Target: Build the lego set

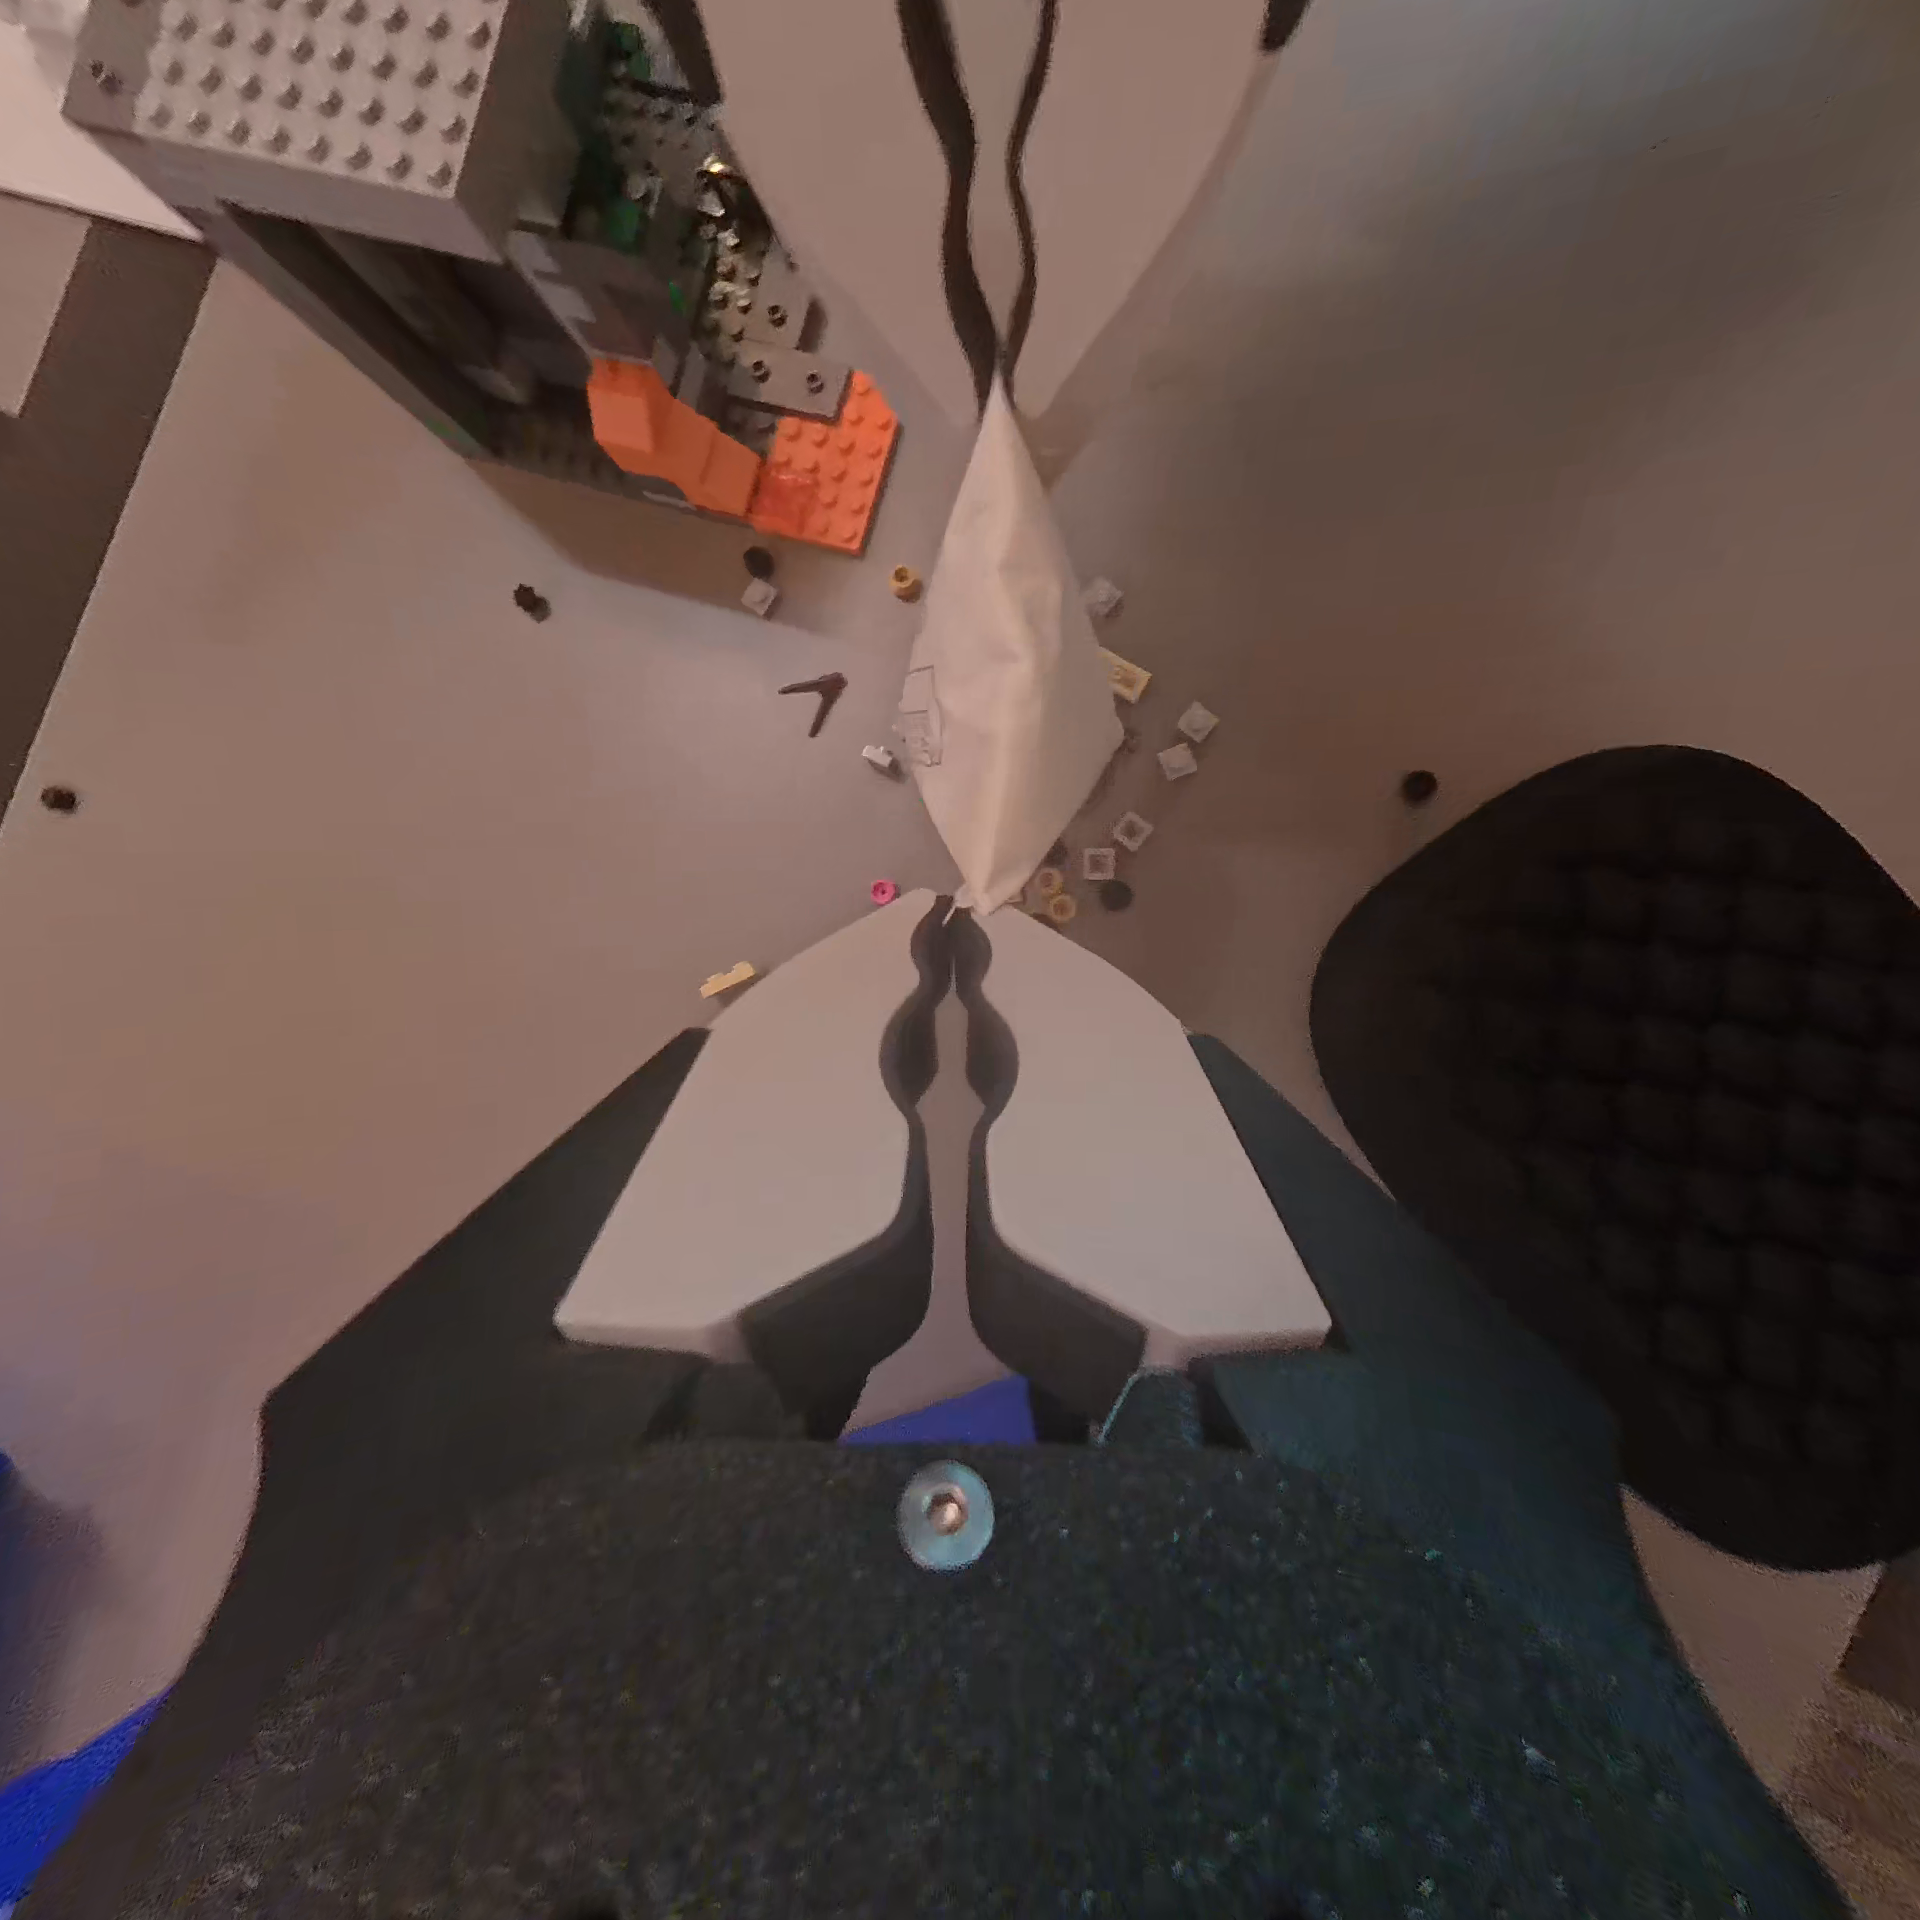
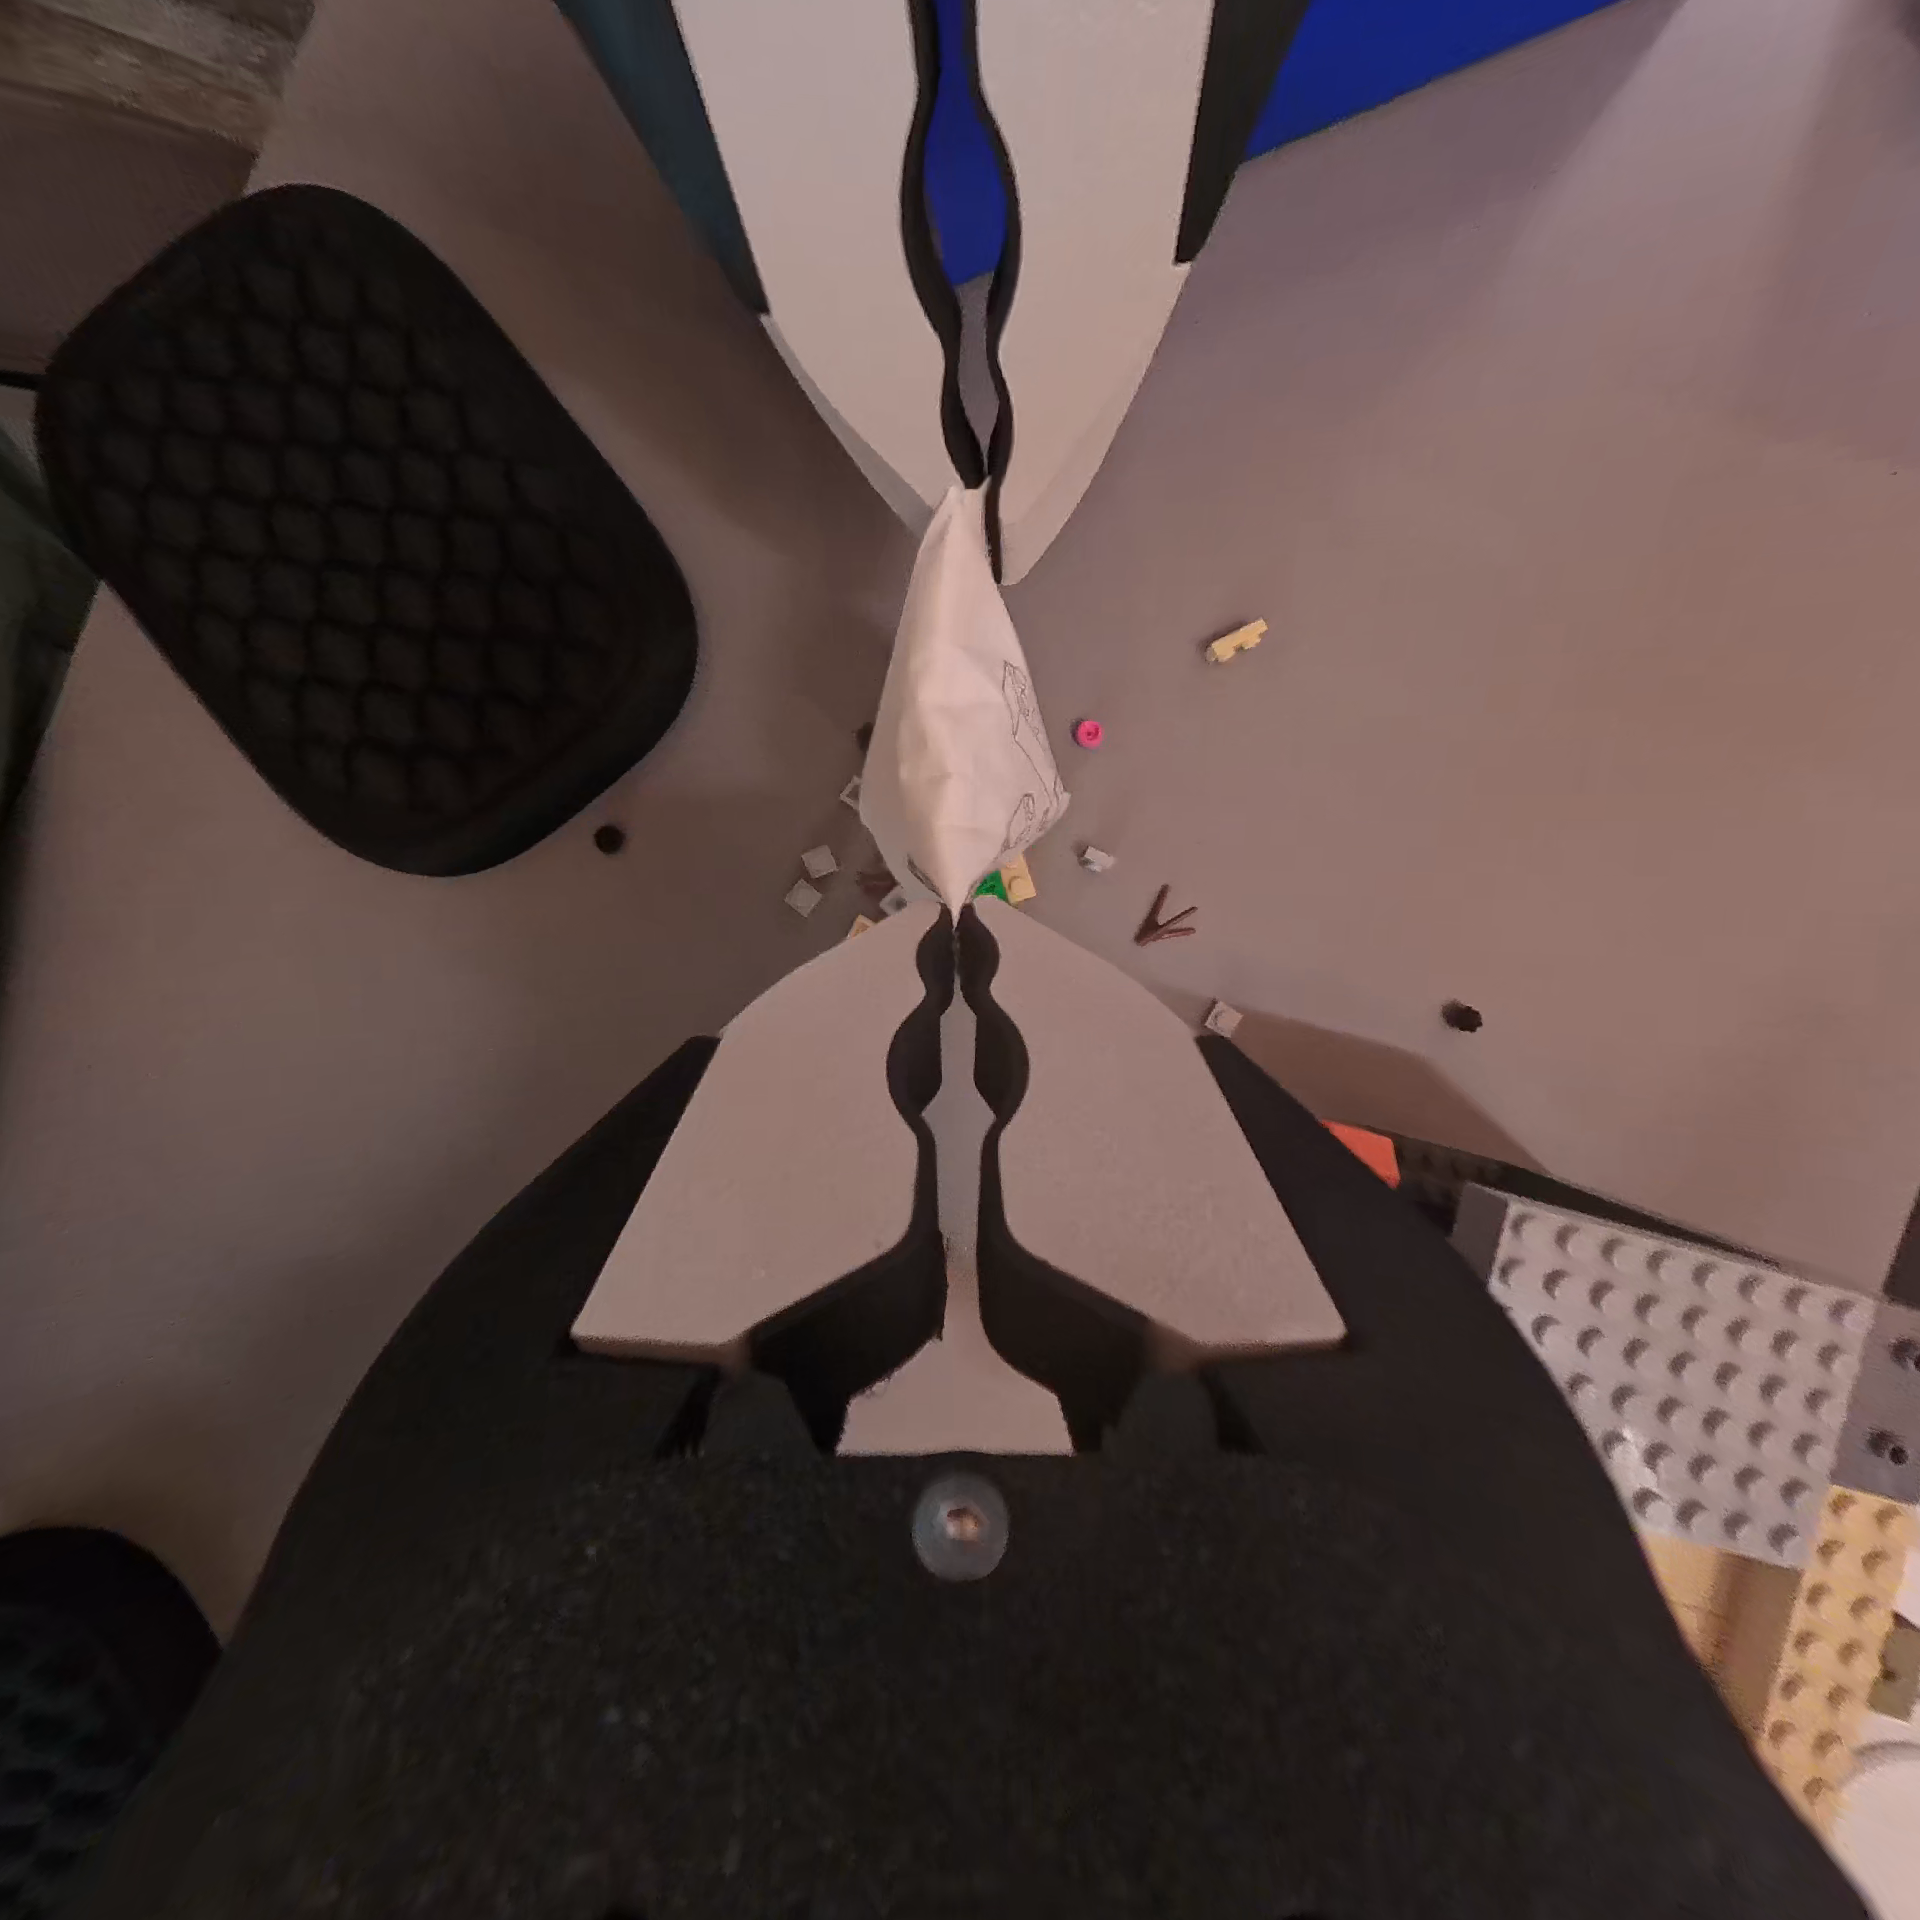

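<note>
I see a small white paper bag [image 1: 997,665] stretched taut between my two tools, hanging above the grey worktop [image 1: 416,935]. Its near corner is pinched shut in the left hand-held gripper [image 1: 954,914], its far corner in the right hand-held gripper [image 2: 954,914]. The bag bulges in the middle and tapers to both pinched ends, creased, with thin line drawings along one side. Directly beneath it small loose bricks [image 1: 1132,831] lie scattered on the worktop: grey, tan, black, one pink.
</note>
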`<action>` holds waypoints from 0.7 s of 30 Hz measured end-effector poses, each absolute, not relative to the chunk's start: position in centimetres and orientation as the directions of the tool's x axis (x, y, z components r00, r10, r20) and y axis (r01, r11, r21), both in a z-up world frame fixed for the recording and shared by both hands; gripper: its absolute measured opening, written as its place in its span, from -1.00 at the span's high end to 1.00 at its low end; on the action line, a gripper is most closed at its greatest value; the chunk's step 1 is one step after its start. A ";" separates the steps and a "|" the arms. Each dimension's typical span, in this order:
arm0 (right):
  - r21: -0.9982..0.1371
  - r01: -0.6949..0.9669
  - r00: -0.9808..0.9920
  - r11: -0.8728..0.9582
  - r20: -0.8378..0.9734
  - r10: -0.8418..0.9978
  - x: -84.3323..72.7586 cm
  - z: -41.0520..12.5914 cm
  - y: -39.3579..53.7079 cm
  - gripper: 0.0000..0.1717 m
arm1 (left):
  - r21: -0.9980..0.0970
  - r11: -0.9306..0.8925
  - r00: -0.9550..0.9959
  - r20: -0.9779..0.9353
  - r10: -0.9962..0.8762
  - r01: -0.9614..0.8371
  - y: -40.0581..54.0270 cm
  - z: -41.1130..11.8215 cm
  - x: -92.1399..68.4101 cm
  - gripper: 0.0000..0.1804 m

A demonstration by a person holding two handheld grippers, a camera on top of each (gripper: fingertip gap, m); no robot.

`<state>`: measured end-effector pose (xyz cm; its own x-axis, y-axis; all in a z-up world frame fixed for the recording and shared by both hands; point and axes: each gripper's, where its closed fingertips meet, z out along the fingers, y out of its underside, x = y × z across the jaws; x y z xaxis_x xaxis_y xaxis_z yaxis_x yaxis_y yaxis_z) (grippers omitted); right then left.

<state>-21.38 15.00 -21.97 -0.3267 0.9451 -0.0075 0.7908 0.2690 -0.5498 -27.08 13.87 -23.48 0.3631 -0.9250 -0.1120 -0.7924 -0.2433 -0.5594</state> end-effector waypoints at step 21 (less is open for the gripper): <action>-0.598 0.788 -0.201 0.150 -0.019 0.979 -20.4 -21.7 14.4 1.00 | -0.542 -0.275 0.431 -0.185 -0.883 -0.794 14.2 -22.0 -26.3 1.00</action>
<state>-20.41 14.43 -21.68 -0.2007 0.9795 -0.0189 0.7875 0.1499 -0.5978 -26.29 14.15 -22.02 0.4315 -0.8829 -0.1851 -0.7942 -0.2745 -0.5420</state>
